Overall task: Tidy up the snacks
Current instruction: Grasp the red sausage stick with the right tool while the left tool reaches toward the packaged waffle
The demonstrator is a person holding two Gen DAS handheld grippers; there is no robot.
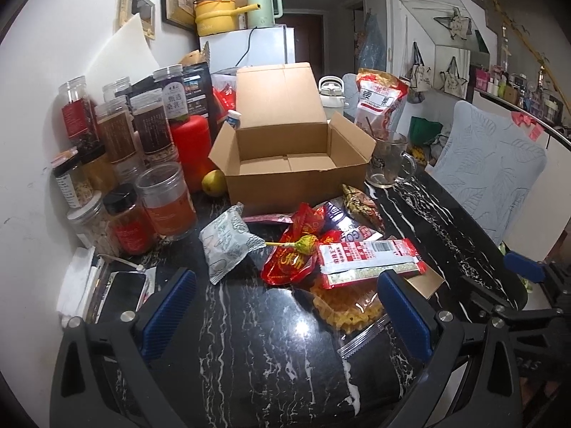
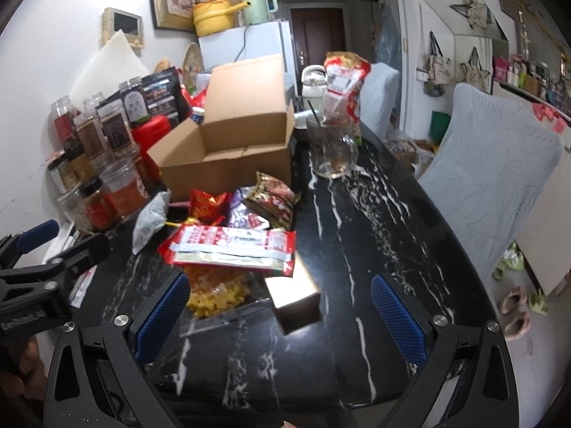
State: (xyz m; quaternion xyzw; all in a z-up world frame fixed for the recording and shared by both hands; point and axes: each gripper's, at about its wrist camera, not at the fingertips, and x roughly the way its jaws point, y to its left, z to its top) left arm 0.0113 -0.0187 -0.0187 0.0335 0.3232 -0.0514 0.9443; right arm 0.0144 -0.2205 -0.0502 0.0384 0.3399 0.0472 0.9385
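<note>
Both tongs open over the snack heap, box waiting empty behind.

Your jars (image 1: pixel 142 164) stand bunched against the wall at far left, clear of the work, so they read as stored, not part of the sort. Left tongs (image 1: pixel 285 306) hover low over the desk (image 1: pixel 249 339), spread wide, holding nothing, aimed at the heap. The grey packet (image 1: pixel 228 246) lies at the heap's left edge, then the lollipop (image 1: pixel 303 242) across the red bag (image 1: pixel 296 256), then the striped packet (image 1: pixel 371 256) on top with the yellow crisps (image 1: pixel 349 306) half under it. The box (image 1: pixel 296 157) sits just behind, flaps back, empty: likely the snacks' destination. Right tongs (image 2: pixel 282 306) are also spread wide and empty, nearest the small carton (image 2: pixel 296 292) beside the crisps.
</note>
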